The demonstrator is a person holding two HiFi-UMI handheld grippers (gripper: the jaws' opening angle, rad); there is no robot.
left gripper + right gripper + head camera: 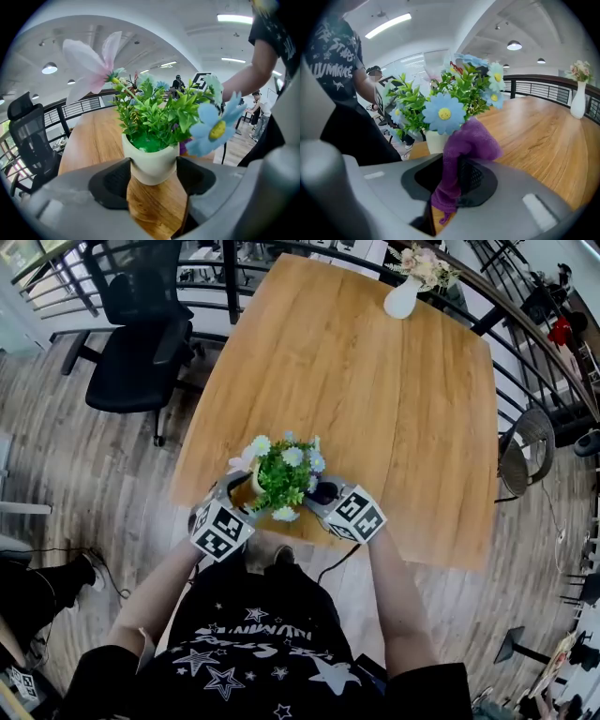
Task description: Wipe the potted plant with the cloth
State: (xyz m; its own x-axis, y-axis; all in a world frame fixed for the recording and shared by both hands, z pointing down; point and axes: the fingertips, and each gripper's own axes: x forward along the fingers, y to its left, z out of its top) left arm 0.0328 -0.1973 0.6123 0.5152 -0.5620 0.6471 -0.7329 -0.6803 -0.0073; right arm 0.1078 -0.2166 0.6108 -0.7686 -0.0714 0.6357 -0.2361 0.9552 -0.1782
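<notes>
head view: steeply down over table [375, 381] | gripper views: close, level, from opposite sides — all share potted plant [154, 136]

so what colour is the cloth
The cloth is purple, seen best in the right gripper view.

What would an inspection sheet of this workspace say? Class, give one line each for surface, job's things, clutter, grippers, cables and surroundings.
Surface: wooden table, bare wood showing.
Job's things: potted plant upright near the table's near edge; purple cloth bunched beside its flowers.
Clutter: white vase of flowers at the far corner.
Grippers: left gripper closed on the sides of the plant's pot; right gripper shut on the cloth.
Cables: dark cable on the floor below the near edge.
Surroundings: black office chair, railing, wood floor.
</notes>
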